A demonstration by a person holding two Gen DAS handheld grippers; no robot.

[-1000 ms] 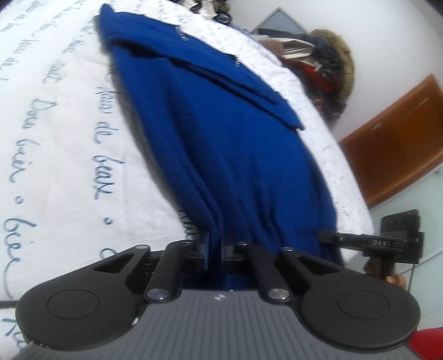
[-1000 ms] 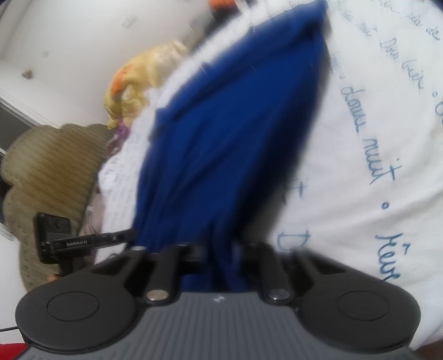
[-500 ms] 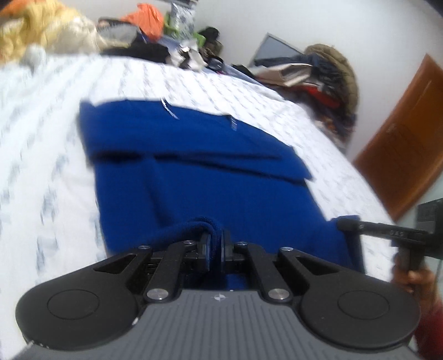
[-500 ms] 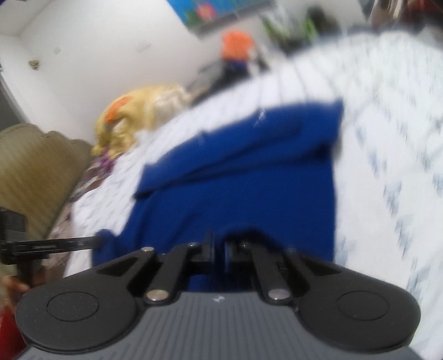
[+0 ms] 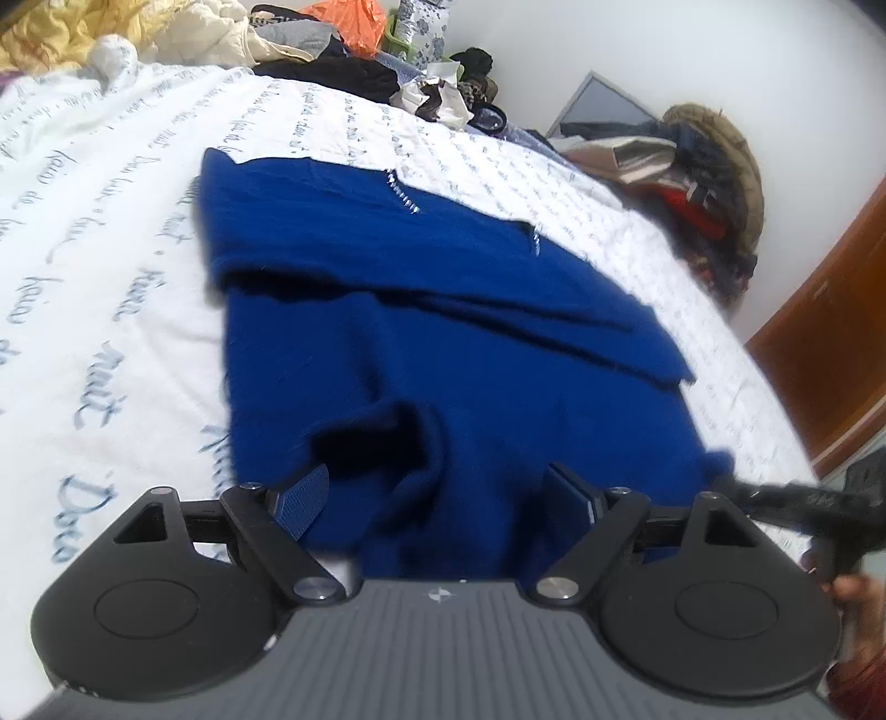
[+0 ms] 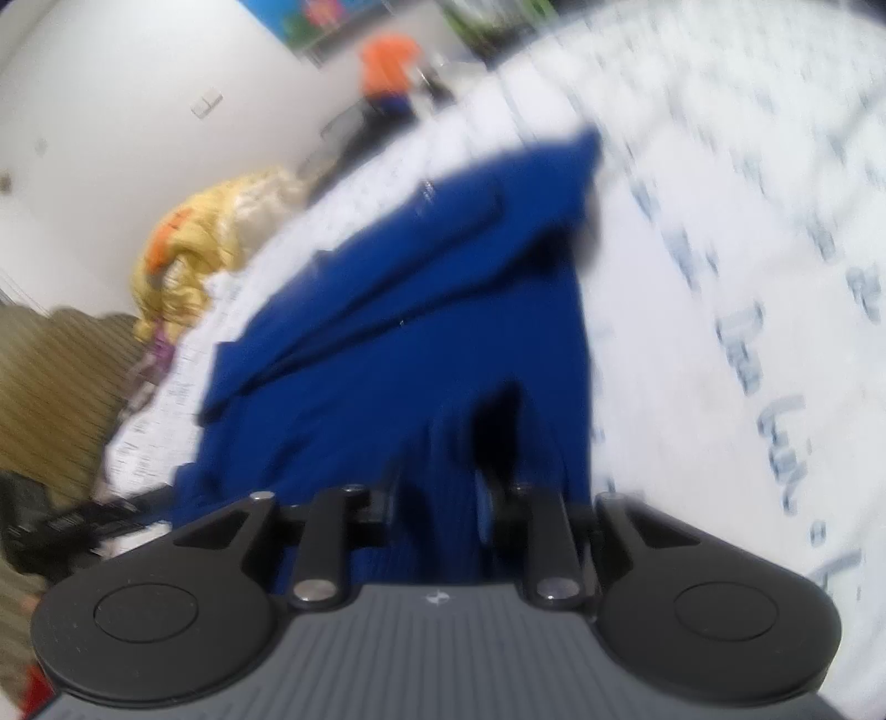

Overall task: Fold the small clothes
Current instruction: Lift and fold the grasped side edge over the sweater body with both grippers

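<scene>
Your left gripper has just let go, jaws opening wide over the blue garment on the white bedsheet. Your right gripper is opening too, cloth between its narrow jaws. This fold looks laid down.

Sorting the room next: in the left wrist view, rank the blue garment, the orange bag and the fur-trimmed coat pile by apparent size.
1. blue garment, nearest the camera
2. fur-trimmed coat pile
3. orange bag
The last two lie farther off, so true sizes are unsure.
</scene>
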